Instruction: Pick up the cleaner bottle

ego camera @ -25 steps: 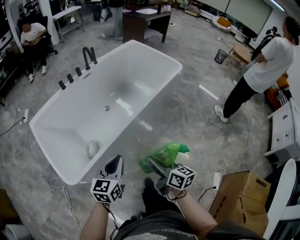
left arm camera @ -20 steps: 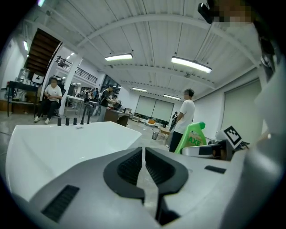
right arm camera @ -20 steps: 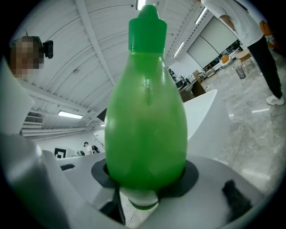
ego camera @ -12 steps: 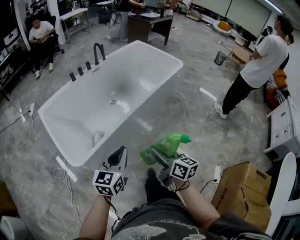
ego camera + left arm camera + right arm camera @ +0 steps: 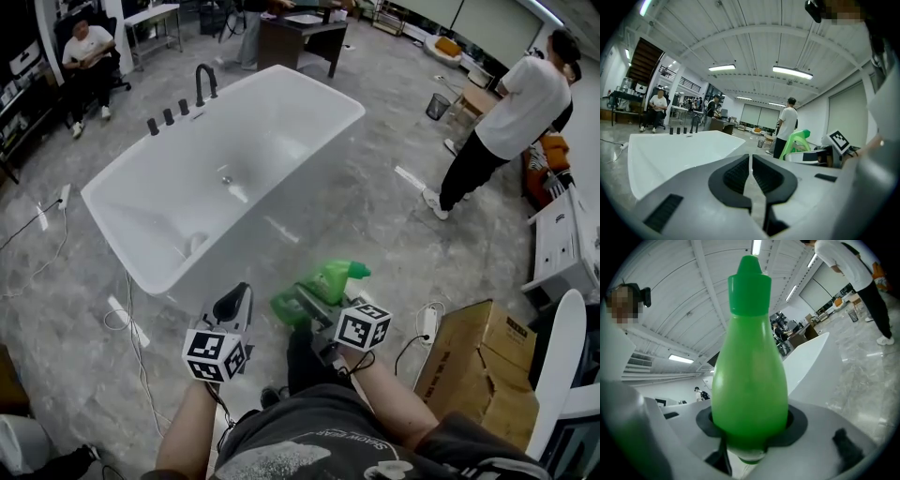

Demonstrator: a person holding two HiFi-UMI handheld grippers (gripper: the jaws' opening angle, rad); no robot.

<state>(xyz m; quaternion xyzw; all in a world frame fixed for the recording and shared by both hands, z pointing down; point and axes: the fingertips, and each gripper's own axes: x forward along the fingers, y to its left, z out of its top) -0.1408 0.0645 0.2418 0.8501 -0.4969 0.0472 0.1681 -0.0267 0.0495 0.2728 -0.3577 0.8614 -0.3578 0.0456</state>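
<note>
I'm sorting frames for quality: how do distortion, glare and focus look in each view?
Head view: fairly sharp, edges bent, soft glare inside the tub. Left gripper view: strong fisheye, dark corners, bright ceiling lights. Right gripper view: same fisheye; the bottle fills the centre, its base blurred.

Left gripper (image 5: 239, 298), jaws together; right gripper (image 5: 306, 307), jaws on bottle (image 5: 330, 279)

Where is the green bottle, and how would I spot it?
Find the big white bathtub on the floor. Just nearer the camera, the right gripper holds the bottle. It is the only bright green thing, pear-shaped with a pointed cap.
</note>
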